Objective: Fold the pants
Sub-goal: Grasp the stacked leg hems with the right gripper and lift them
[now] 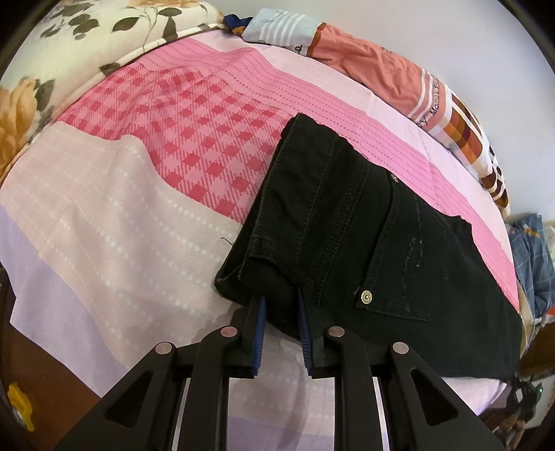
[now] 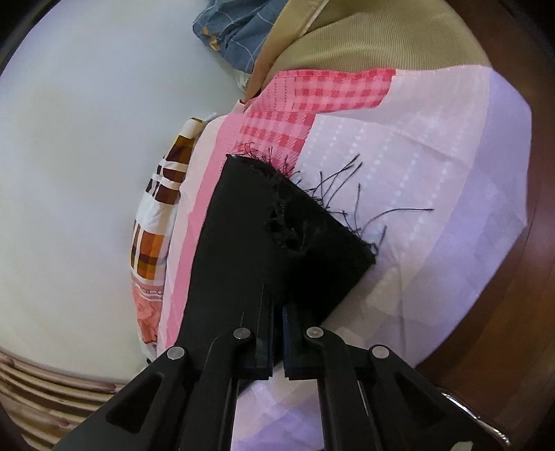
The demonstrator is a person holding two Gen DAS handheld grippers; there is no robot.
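Note:
Black jeans [image 1: 347,225] lie on the pink patterned bed sheet [image 1: 138,190], back pocket and rivet facing up. My left gripper [image 1: 280,295] is shut on the waistband end nearest the camera, with the thick fabric pinched between the blue pads. In the right wrist view the leg end of the jeans [image 2: 249,215] shows a frayed hem [image 2: 312,194] with loose threads spread over the sheet [image 2: 416,156]. My right gripper [image 2: 277,298] has its fingers nearly together, pinching the near edge of that leg.
A floral pillow [image 1: 69,34] and a heap of coloured clothes [image 1: 364,59] line the far side of the bed. A blue checked garment [image 2: 239,31] lies past the bed's end. The dark wooden bed frame [image 2: 520,277] borders the sheet.

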